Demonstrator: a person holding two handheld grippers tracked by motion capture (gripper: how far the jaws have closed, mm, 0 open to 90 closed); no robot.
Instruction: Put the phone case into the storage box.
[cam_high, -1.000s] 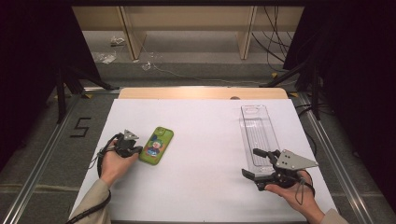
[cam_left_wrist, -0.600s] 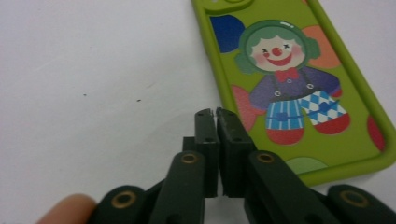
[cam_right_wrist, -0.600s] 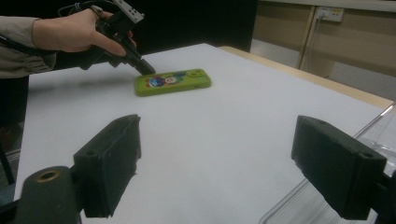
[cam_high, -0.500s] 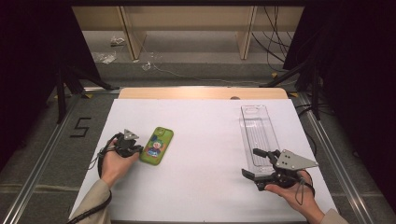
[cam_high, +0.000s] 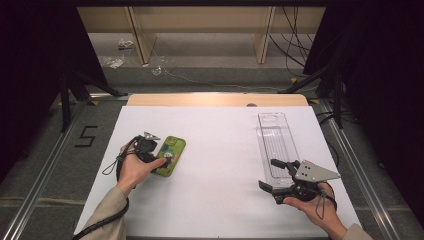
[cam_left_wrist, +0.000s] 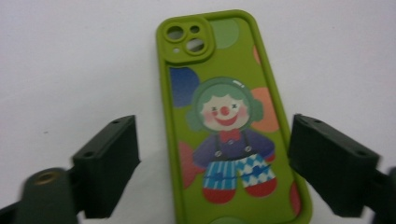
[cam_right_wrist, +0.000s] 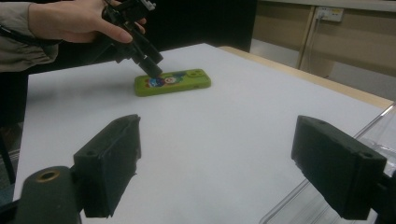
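Note:
A green phone case (cam_high: 171, 154) with a cartoon clown lies flat on the white table top (cam_high: 220, 150), left of centre. My left gripper (cam_high: 163, 159) hangs over its near end, pointing down. In the left gripper view the case (cam_left_wrist: 224, 116) lies lengthwise between the two jaws of my left gripper (cam_left_wrist: 215, 128); they have just been opening and the pads (cam_left_wrist: 109, 163) stand clear of its sides. The right gripper view shows the case (cam_right_wrist: 184, 80) far off under that gripper (cam_right_wrist: 152, 67). My right gripper (cam_high: 268, 174) rests open at the front right, nothing between its jaws.
A clear plastic tray (cam_high: 276, 142) lies lengthwise at the right, just beyond my right gripper, and its corner (cam_right_wrist: 378, 135) shows in the right gripper view. A wooden strip (cam_high: 215, 99) borders the far edge. Metal rails run along both sides.
My left gripper's jaws have opened, and the hand has shifted right and slightly up, over the case's near end. The right gripper and the tray have stayed put.

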